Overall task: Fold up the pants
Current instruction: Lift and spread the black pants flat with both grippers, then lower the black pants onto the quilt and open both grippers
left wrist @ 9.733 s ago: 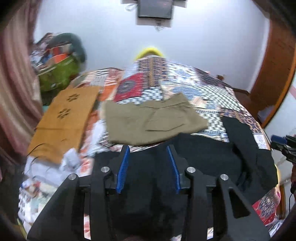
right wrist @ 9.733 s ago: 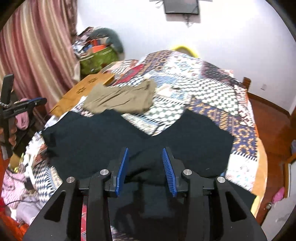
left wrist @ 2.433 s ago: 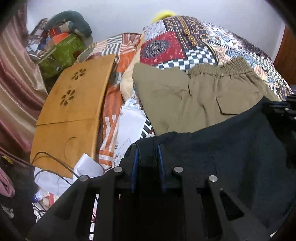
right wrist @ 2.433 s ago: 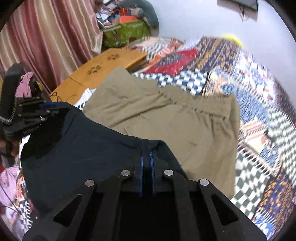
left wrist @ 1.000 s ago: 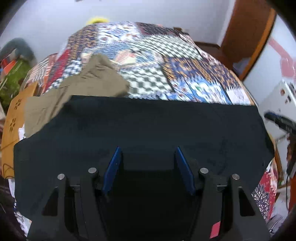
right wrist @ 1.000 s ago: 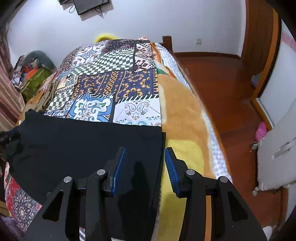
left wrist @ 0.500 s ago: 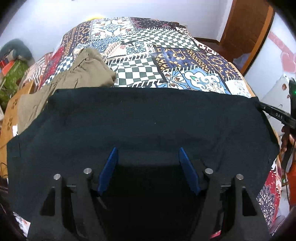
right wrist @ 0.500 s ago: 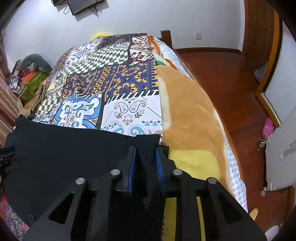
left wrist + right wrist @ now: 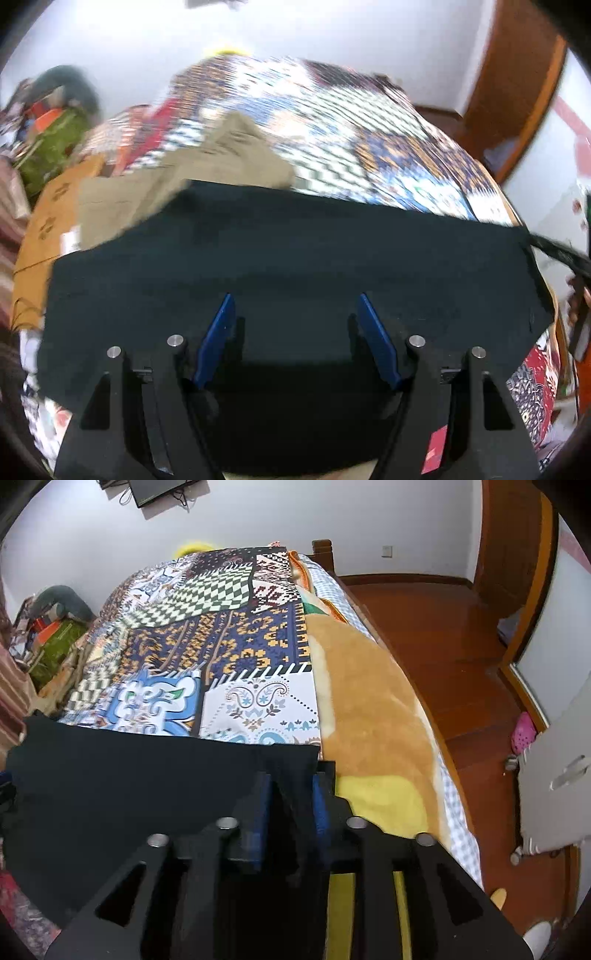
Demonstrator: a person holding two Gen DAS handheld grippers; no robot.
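We work at the near edge of a bed covered by a patchwork quilt point(image 9: 236, 635) of checked and floral panels; the dark, near-black pair of pants point(image 9: 295, 258) lies across that edge as one long flat band, which we judge is the lengthwise-folded state awaiting the next fold; our left gripper point(image 9: 297, 332) hangs over the middle of the band, blue pads spread wide, its jaws having just been opening, cloth lying beneath and between them but no pad pressing on it, so nothing is held there; our right gripper point(image 9: 290, 805) sits at the band's right-hand corner, blue pads brought close together with a ridge of the dark cloth bunched up between them; the jaws there have just widened a little, and whether the pads are biting the fabric or merely flanking it we cannot tell; we judge the corner position is chosen to carry that end across; in the blurred left view, the pants read matte, smooth, with few wrinkles, the far edge straight, the right end meeting the tan fleece blanket point(image 9: 369, 701); a folded khaki pair of trousers point(image 9: 207, 173) rests at the far left, the dark band's corner overlapping it; a wooden lap tray point(image 9: 44, 221) lies beyond, off the quilt.
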